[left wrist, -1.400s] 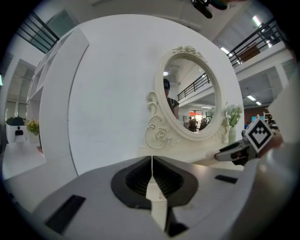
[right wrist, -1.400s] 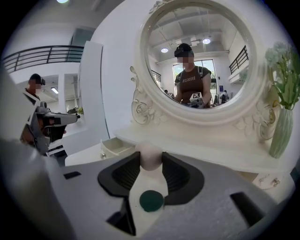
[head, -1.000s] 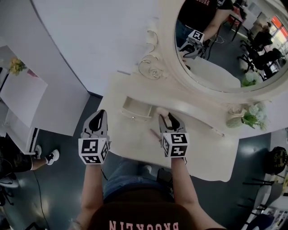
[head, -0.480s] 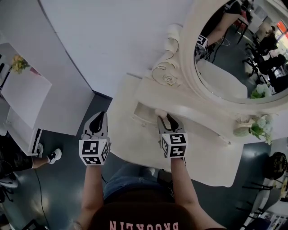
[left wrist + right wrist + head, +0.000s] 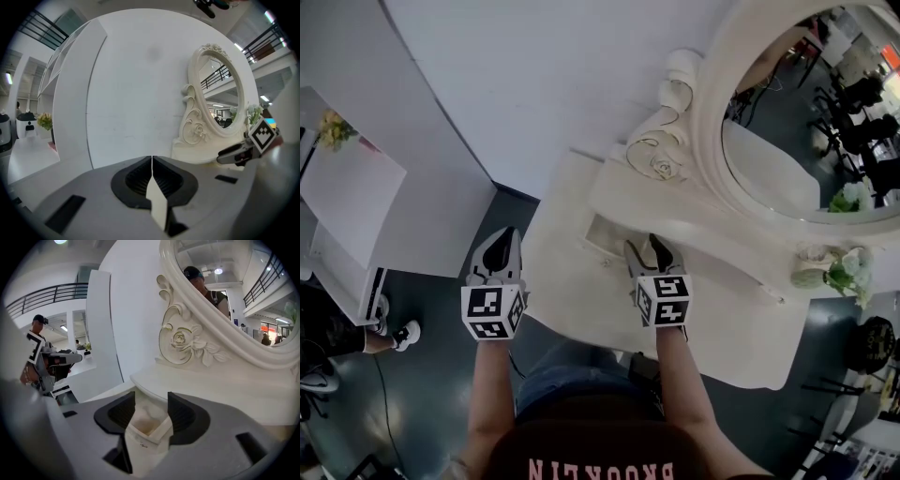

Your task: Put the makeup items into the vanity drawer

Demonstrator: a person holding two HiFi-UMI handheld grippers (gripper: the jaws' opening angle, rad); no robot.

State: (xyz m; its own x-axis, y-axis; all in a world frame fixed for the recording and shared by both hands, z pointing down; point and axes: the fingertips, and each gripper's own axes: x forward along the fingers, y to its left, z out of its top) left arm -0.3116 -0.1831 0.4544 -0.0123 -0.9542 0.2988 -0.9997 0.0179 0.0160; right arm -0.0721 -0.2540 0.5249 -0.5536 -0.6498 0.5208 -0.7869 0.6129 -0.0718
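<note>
The cream vanity (image 5: 572, 291) has a small drawer (image 5: 602, 234) pulled open under the mirror shelf. My right gripper (image 5: 649, 251) hangs right over that drawer, and its jaws are opening. In the right gripper view the drawer's front wall (image 5: 146, 440) lies between the spread jaws (image 5: 151, 414). A pale peach makeup item (image 5: 143, 422) rests inside, and neither pad touches it. My left gripper (image 5: 499, 255) is shut with nothing in it and hovers off the vanity's left edge; its jaws (image 5: 152, 164) meet in a thin line.
An oval mirror (image 5: 787, 141) with a carved rose frame (image 5: 661, 167) stands behind the drawer. A vase of flowers (image 5: 839, 274) and a thin stick-like item (image 5: 769, 292) sit at the right of the tabletop. A white wall panel stands to the left.
My right gripper carried the pale item forward over the open drawer and its jaws spread; the item now lies in the drawer. The left gripper stayed shut in about the same spot.
</note>
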